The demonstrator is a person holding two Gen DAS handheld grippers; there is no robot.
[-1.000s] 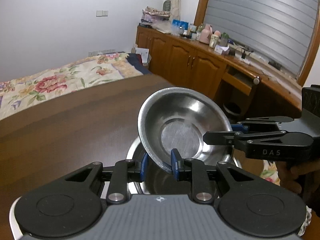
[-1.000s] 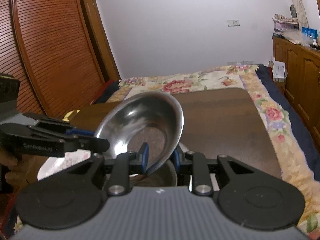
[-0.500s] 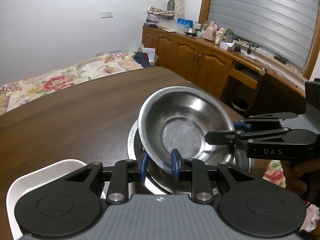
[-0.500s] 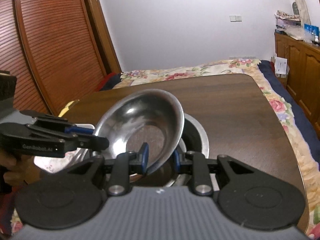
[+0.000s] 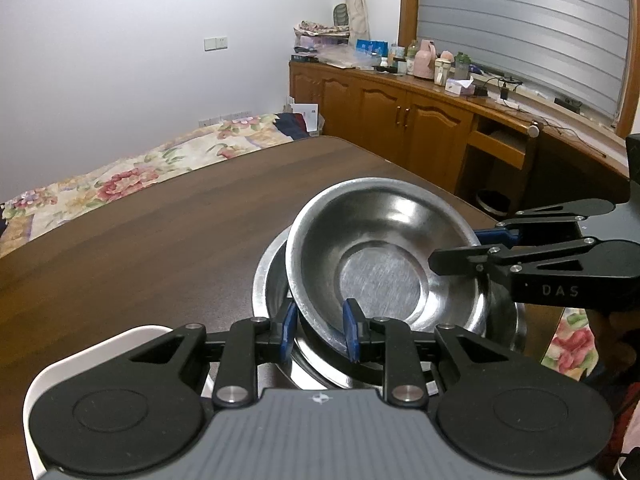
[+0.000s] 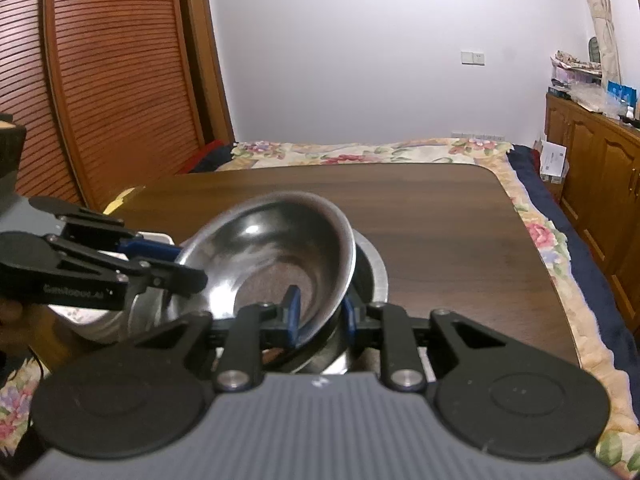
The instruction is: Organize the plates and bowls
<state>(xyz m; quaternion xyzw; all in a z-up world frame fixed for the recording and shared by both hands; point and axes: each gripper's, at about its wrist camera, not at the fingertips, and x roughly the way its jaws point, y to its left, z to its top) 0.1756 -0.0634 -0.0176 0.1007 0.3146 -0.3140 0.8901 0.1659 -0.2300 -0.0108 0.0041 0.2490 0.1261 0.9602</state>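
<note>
Steel bowl [image 5: 380, 256] sits tilted at frame centre over a larger steel bowl [image 5: 272, 280] on the wooden table [image 5: 140, 240]; my left claw [image 5: 319, 332] grips its near rim, my right claw [image 6: 319, 312], jaws just closing, clamps the opposite rim.

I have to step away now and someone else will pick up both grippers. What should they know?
Left gripper: shut on the near rim of the upper steel bowl.
Right gripper: on the opposite rim of that bowl; its jaws have just been closing further.
Upper steel bowl: held tilted, partly inside the lower steel bowl on the wooden table.
White plate: on the table beside the bowls.
Left: settle the bowl level in the lower one, release both grips.
</note>
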